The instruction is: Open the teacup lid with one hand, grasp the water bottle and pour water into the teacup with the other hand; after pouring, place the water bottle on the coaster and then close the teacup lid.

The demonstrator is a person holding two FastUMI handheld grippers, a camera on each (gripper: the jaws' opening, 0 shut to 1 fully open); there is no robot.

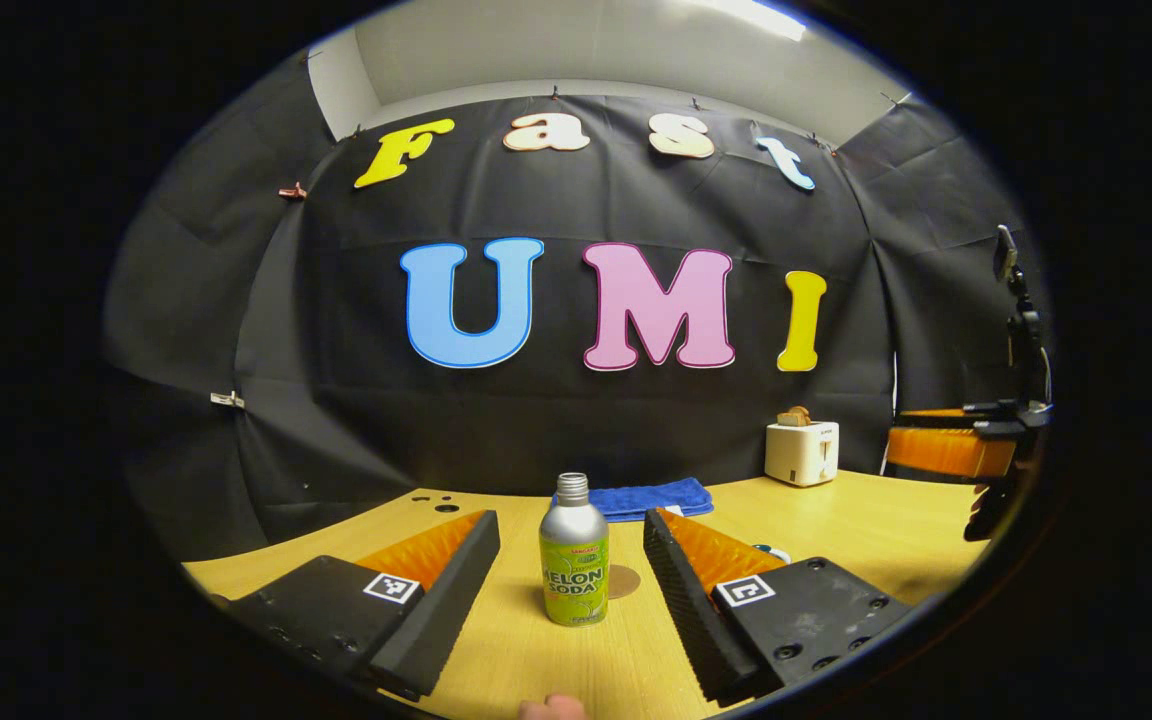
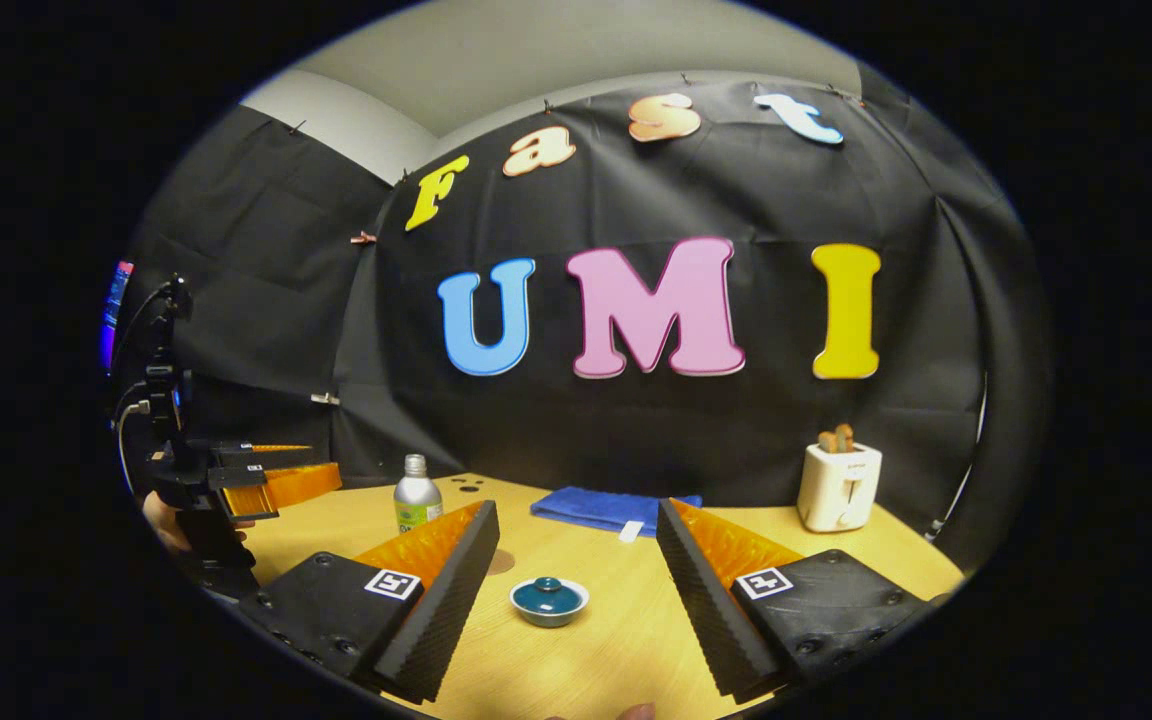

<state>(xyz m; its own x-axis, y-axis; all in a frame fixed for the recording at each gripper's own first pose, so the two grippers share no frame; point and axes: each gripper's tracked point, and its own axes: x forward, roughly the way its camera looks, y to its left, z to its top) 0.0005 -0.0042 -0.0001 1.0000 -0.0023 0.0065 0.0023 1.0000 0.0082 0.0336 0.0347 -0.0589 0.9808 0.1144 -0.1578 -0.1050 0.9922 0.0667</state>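
Both hand-held grippers open, nothing gripped.
Water bottle (image 1: 574, 552) upright between left hand-held gripper (image 1: 572, 583) fingers, untouched; lidded teacup (image 2: 549, 600) centred between right hand-held gripper (image 2: 576, 590) fingers.

Each gripper, left gripper (image 1: 571, 575) and right gripper (image 2: 576, 570), carries wedge-shaped ribbed jaws on screwed plates bearing square black-and-white markers.

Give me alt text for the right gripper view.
The right gripper hangs open over a wooden table, its fingers framing a lidded teacup. Behind stand a water bottle, a blue towel and a toaster.
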